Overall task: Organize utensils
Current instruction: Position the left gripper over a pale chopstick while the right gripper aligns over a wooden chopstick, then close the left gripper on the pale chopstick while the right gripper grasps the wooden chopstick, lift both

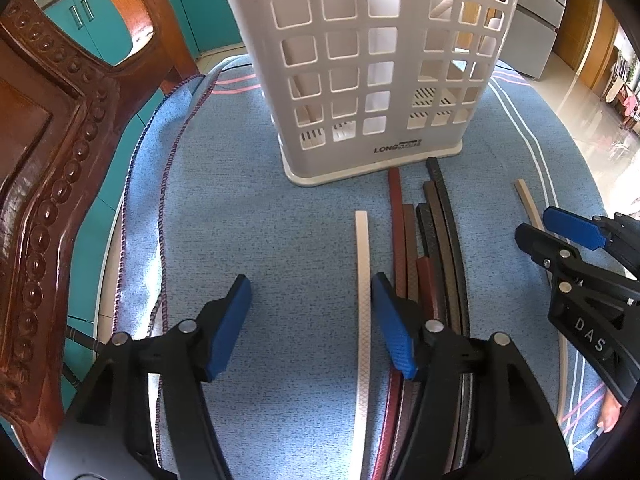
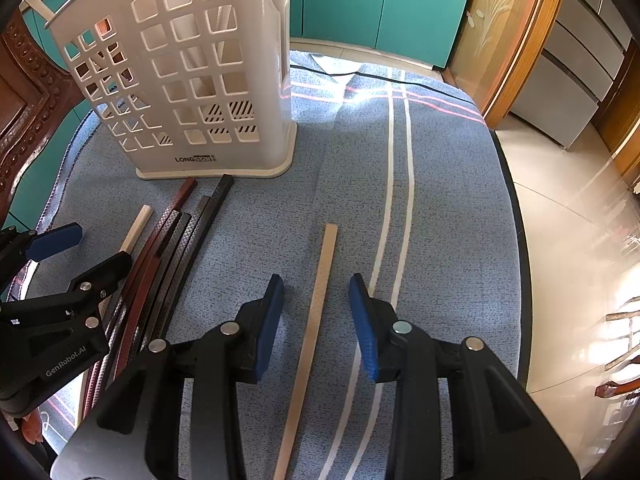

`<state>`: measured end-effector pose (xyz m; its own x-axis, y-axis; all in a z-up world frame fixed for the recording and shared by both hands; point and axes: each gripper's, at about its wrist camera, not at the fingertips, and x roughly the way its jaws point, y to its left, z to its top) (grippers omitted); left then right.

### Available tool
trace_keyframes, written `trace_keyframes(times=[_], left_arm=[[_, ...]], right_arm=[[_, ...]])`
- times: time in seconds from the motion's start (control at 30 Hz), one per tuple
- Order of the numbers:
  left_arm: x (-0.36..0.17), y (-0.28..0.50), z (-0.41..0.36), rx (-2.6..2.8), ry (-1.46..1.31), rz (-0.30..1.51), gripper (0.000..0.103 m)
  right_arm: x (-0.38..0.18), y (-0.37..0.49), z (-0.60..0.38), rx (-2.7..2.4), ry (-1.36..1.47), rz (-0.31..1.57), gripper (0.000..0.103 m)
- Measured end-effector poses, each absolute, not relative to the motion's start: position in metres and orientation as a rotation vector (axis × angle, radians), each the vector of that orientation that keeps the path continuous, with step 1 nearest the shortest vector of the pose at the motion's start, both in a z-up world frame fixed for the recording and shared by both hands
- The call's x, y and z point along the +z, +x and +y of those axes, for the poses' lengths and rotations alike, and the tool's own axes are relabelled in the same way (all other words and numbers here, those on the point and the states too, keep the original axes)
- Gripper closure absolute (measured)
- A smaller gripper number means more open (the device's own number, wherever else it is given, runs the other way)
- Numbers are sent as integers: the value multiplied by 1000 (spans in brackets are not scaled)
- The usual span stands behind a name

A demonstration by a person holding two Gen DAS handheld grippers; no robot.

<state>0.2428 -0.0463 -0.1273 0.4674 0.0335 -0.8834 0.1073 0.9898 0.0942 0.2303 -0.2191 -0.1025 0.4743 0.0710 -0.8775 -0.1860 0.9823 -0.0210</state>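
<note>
Chopsticks are lying on a blue woven cloth (image 2: pixel 448 184) w/ white stripes, in front of a tall white plastic lattice utensil holder (image 1: pixel 372 60) that is standing upright. A bundle of dark red, brown & black chopsticks (image 1: pixel 432 248) is lying side by side near the holder's base. The left gripper (image 1: pixel 312 320) is gaping wide, holding nothing; 1 white chopstick (image 1: pixel 363 280) is lying between its blue pads, close to the right pad. The right gripper (image 2: pixel 316 320) is also standing wide open & empty, straddling 1 tan chopstick (image 2: pixel 316 316) w/o touching it.
</note>
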Motion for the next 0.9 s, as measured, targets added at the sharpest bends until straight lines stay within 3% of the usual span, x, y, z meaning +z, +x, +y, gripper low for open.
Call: trace_keyframes(times=[0.83,0.9], left_arm=[[-126,242,-46,-42,155,1078,40],[-126,242,-46,-54,148,1078,45]], right_arm=[[-103,230,-219,157,-119,1063,66],[-103,230,-219,157,-122,1064,66]])
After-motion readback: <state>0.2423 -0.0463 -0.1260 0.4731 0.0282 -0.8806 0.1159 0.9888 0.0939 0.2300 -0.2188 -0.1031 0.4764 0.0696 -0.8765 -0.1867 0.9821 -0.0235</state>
